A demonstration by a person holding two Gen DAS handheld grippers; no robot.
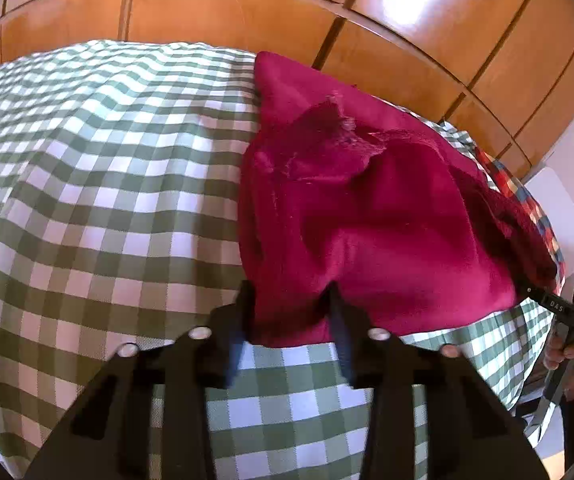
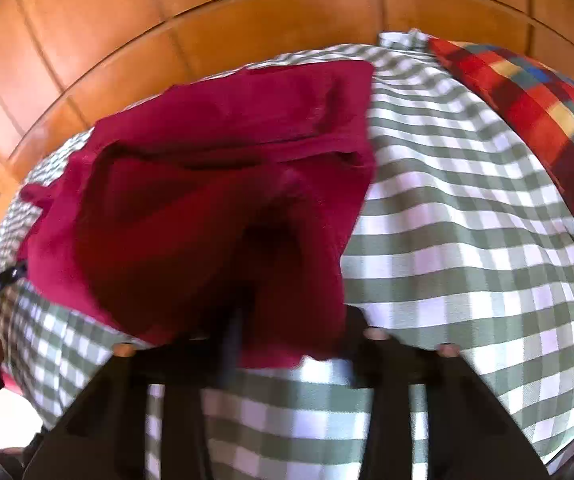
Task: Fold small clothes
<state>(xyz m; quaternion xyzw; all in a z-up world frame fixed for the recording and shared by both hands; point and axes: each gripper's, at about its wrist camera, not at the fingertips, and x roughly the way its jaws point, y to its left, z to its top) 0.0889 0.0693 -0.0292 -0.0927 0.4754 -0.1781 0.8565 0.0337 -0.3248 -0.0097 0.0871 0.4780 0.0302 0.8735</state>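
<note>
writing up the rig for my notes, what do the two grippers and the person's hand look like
Both are matte black. The left gripper has flat angular arms, pale round bolt heads and bluish fingers. The right gripper matches; seen from the left, it carries white "DAS" lettering and a green light. The hand is bare, above a dark sleeve.

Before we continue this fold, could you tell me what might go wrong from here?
The left gripper straddles only the near hem of the red garment, so the cloth may slip free. The right gripper is blurred with cloth bunched over it, so the fold may land crooked on the checked cover.
</note>
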